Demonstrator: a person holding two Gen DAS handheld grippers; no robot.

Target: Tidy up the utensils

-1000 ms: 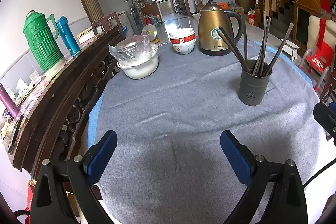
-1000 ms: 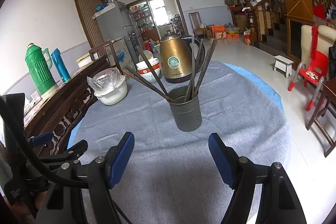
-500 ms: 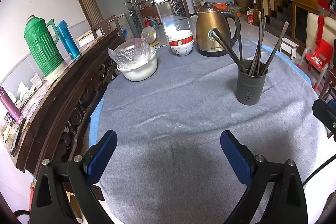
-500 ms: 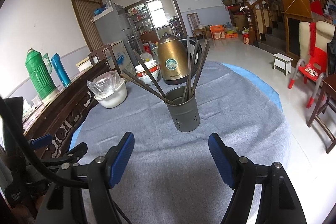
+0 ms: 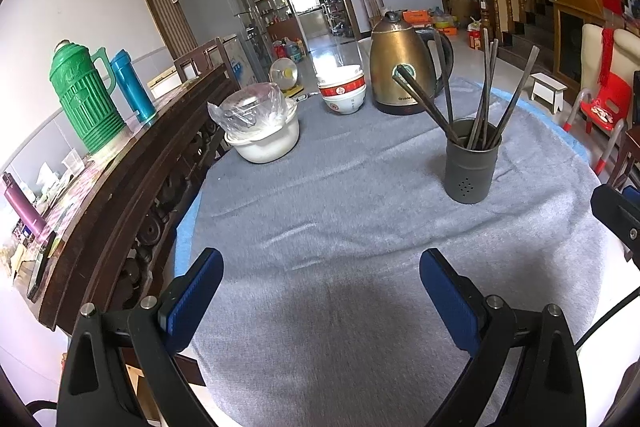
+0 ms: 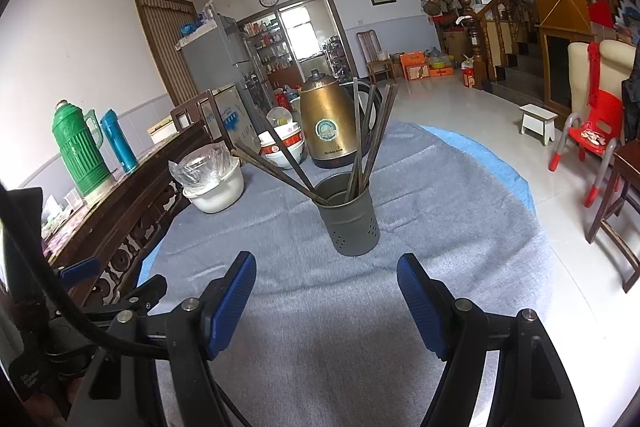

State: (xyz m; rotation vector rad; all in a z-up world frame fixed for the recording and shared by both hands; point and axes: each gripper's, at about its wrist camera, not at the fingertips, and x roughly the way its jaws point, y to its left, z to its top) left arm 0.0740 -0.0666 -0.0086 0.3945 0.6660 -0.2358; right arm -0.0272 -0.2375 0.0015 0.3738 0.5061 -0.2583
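Observation:
A dark grey perforated utensil holder [image 5: 471,163] stands on the grey tablecloth [image 5: 340,227], holding several dark chopsticks [image 5: 482,95] that lean outward. It also shows in the right wrist view [image 6: 353,215], with its chopsticks [image 6: 370,143], straight ahead of my right gripper. My left gripper [image 5: 320,291] is open and empty above the cloth, near the table's front, the holder ahead to its right. My right gripper [image 6: 326,297] is open and empty, a short way in front of the holder.
A gold kettle [image 5: 402,67], stacked red-and-white bowls [image 5: 343,93] and a white pot with a plastic bag [image 5: 262,131] stand at the table's far side. A dark wooden bench back [image 5: 132,179] runs along the left, with a green thermos [image 5: 82,99] and a blue flask [image 5: 130,85].
Both grippers have drawn back and up a little from the holder, which looks slightly smaller and lower in view. Both stay open and empty.

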